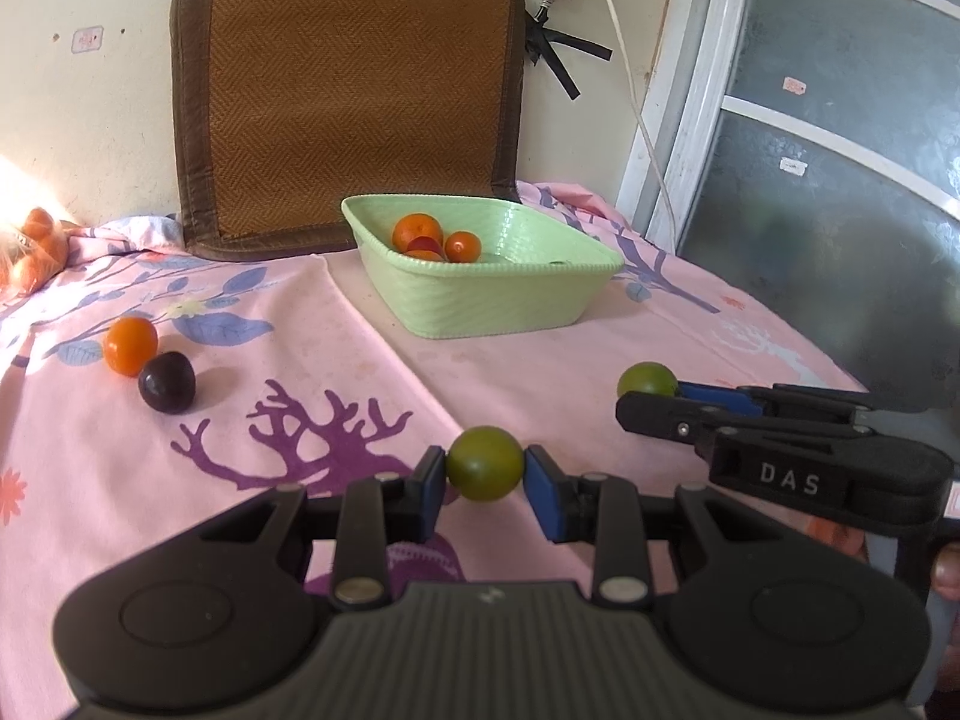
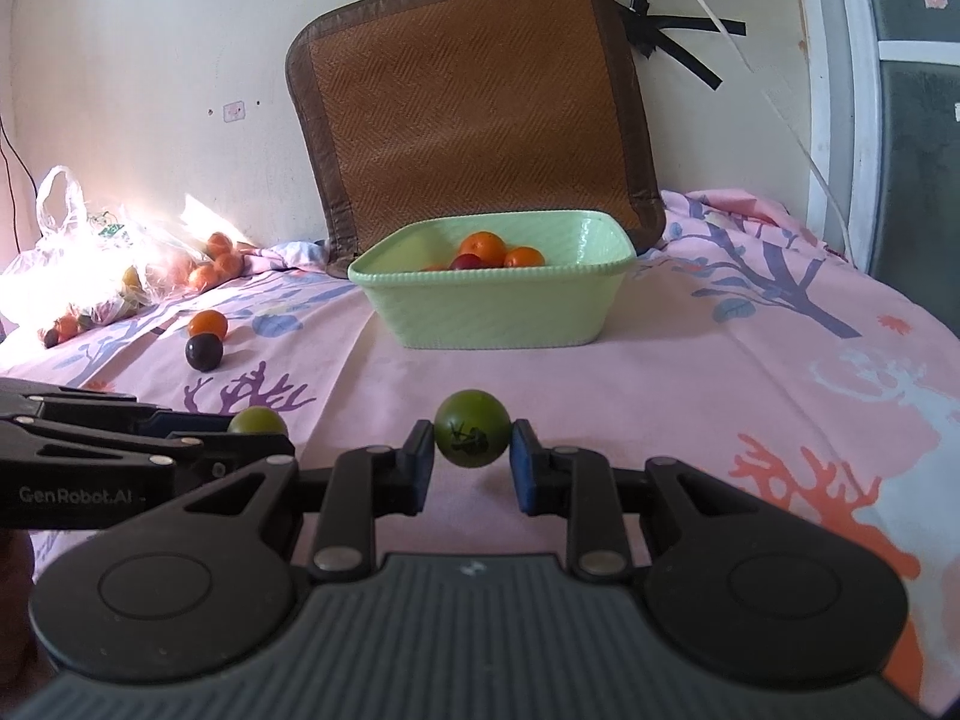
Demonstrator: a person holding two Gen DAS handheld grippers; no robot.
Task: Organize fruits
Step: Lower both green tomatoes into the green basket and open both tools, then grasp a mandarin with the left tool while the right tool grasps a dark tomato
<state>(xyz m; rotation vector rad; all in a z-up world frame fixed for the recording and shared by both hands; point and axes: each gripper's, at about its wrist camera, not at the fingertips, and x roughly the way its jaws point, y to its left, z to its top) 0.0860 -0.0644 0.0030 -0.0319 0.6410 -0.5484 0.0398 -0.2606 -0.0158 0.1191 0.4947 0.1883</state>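
My left gripper (image 1: 485,471) is shut on a green fruit (image 1: 485,463) just above the pink cloth. My right gripper (image 2: 472,444) is shut on a second green fruit (image 2: 472,428), which has a dark mark on it. In the left wrist view the right gripper (image 1: 651,396) shows to the right with its fruit (image 1: 647,379). In the right wrist view the left gripper (image 2: 264,438) shows at the left with its fruit (image 2: 257,421). A light green basket (image 1: 498,300) ahead holds two oranges (image 1: 417,230) and a red fruit (image 1: 427,245). An orange (image 1: 129,345) and a dark plum (image 1: 166,383) lie on the cloth at the left.
A brown woven cushion (image 1: 354,90) leans on the wall behind the basket (image 2: 498,309). A plastic bag of fruit (image 2: 108,264) lies at the far left by the wall. A white cable (image 1: 636,96) hangs at the right beside a glass door (image 1: 840,150).
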